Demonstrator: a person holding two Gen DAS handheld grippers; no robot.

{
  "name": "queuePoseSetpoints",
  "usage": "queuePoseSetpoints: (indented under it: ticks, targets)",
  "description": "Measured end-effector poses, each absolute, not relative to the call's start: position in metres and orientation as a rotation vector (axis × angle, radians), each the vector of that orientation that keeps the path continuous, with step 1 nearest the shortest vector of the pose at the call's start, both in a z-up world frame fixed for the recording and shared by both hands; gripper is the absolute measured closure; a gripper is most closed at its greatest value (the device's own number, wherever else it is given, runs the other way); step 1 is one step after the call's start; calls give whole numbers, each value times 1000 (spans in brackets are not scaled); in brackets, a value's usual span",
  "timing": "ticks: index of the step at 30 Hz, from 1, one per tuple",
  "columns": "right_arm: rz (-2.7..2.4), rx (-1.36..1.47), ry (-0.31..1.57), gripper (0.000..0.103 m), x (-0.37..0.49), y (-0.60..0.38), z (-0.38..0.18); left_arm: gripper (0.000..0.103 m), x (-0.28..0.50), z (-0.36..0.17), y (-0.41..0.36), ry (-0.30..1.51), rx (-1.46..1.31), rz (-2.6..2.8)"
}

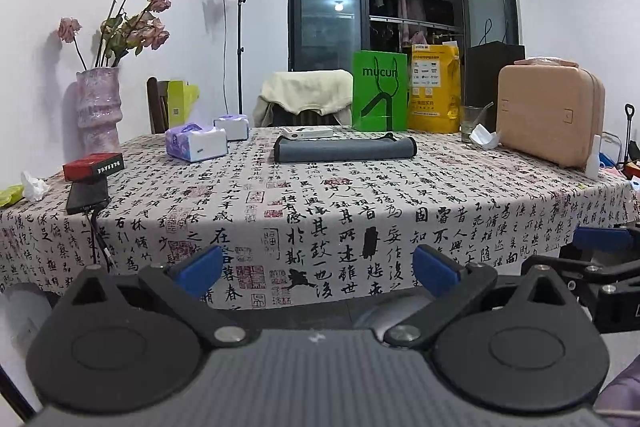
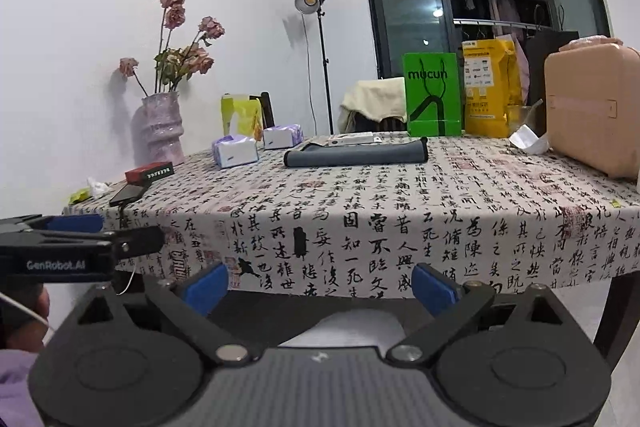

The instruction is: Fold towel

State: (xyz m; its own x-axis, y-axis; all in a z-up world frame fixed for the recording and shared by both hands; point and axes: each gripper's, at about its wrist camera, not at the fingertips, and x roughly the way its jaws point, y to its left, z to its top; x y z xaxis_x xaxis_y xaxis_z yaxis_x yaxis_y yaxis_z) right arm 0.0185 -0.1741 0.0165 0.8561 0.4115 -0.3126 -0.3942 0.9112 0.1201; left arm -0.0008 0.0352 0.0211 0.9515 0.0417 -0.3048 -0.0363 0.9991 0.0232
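A dark grey towel [image 1: 345,149] lies folded flat toward the far side of the table; it also shows in the right wrist view [image 2: 356,154]. My left gripper [image 1: 318,271] is open and empty, held in front of the table's near edge, well short of the towel. My right gripper [image 2: 320,285] is open and empty too, at the same near edge. Each gripper shows in the other's view: the right one [image 1: 600,239] at the right side, the left one [image 2: 76,227] at the left side.
The table carries a calligraphy-print cloth [image 1: 320,211]. On it are tissue packs [image 1: 196,145], a red box [image 1: 94,166], a phone with cable [image 1: 86,197], a vase of dried roses [image 1: 98,107], green [image 1: 379,91] and yellow [image 1: 434,89] bags, a glass [image 1: 472,123] and a beige case [image 1: 550,115].
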Motion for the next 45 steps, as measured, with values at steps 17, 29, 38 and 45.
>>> queuePoseSetpoints:
  ticks: [17,29,38,45]
  targets:
    - [417,53,326,4,16,-174,19,0,-2,22,33,305,30,34]
    - [413,51,329,3,15,-173,18,0,-3,22,32,305,32,34]
    - [414,52,328,1,16,-174,18,0,-3,22,32,305,33,33]
    - [413,52,329,1,16,-174,17,0,-3,23,32,302,37,33]
